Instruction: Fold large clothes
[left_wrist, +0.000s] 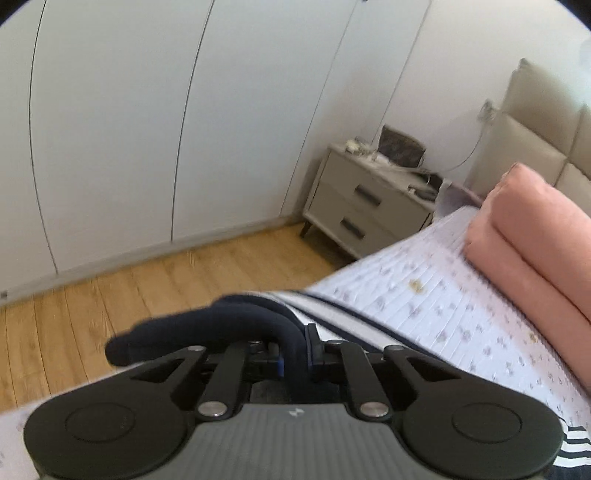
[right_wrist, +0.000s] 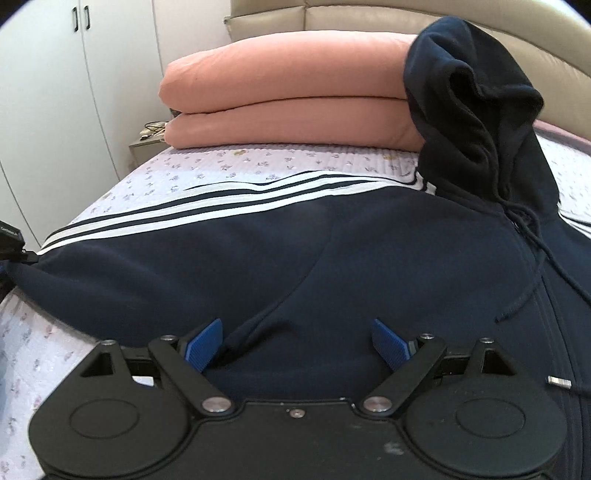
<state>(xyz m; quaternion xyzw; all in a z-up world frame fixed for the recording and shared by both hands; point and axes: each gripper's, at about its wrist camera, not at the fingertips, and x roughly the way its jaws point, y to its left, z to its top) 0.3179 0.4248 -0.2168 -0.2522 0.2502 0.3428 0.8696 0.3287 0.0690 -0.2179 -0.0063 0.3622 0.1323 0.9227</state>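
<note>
Currently your navy hoodie (right_wrist: 295, 251) lies spread on the bed (right_wrist: 229, 162), hood (right_wrist: 476, 110) propped against the pink quilt (right_wrist: 288, 96) at 1 o'clock, sleeve stretched toward 9 o'clock, likely for a fold. Your left claw (left_wrist: 293, 350) is clamped on the dark cuff (left_wrist: 207, 328). Your right claw (right_wrist: 295, 343) gapes wide, pads (right_wrist: 205, 343) straddling the hem, gripping nothing.
</note>
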